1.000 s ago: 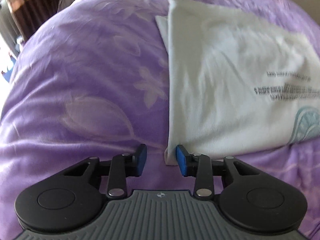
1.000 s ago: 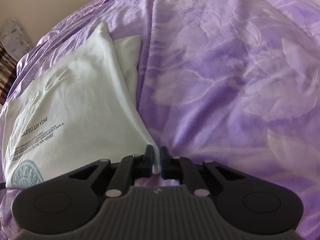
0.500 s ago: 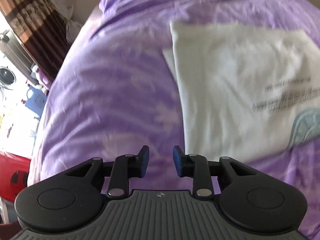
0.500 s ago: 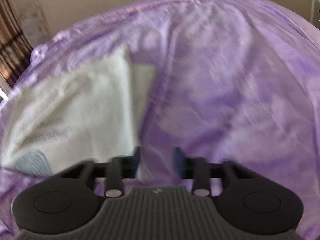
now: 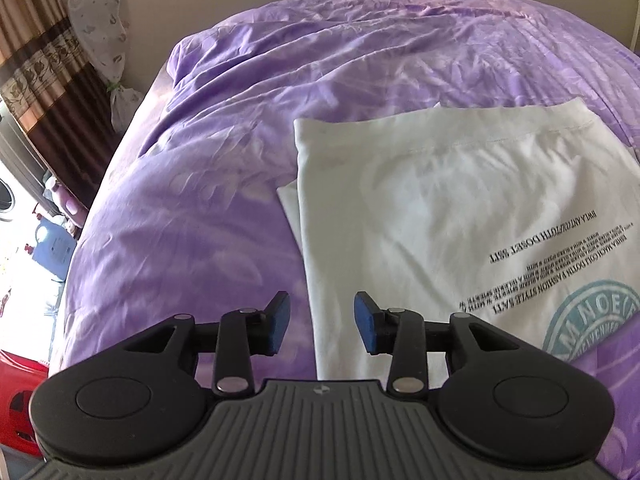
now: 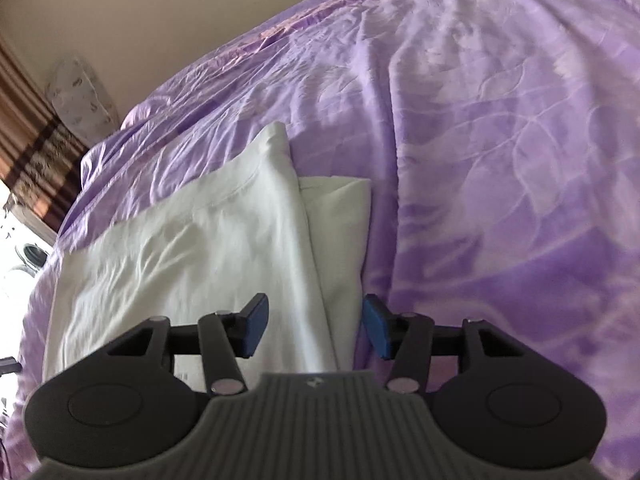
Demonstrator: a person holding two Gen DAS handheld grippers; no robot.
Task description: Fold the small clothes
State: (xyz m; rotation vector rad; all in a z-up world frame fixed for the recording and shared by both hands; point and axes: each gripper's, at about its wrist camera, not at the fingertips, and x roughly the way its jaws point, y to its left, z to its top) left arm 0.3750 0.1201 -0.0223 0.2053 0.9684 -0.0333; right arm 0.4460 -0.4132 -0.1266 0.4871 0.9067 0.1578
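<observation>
A white T-shirt (image 5: 460, 216) with black lettering and a teal round print lies folded flat on the purple bedspread (image 5: 240, 208). My left gripper (image 5: 322, 322) hangs above the shirt's near left edge; its jaws are opening and nothing is between the blue pads. In the right wrist view the same T-shirt (image 6: 200, 256) lies with a folded flap sticking out on its right side. My right gripper (image 6: 314, 330) hovers above that right edge. Its jaws are opening, and the pads stand apart without pressing on cloth.
The purple bedspread (image 6: 500, 160) stretches wide to the right of the shirt. A brown patterned curtain (image 5: 44, 80) and a beige wall stand behind the bed. A red container (image 5: 16, 396) and a blue item (image 5: 54, 250) sit on the floor at the left.
Both grippers have lifted off the shirt's near corners and backed away. The right gripper went from shut on the cloth to open. More of the bed and room shows.
</observation>
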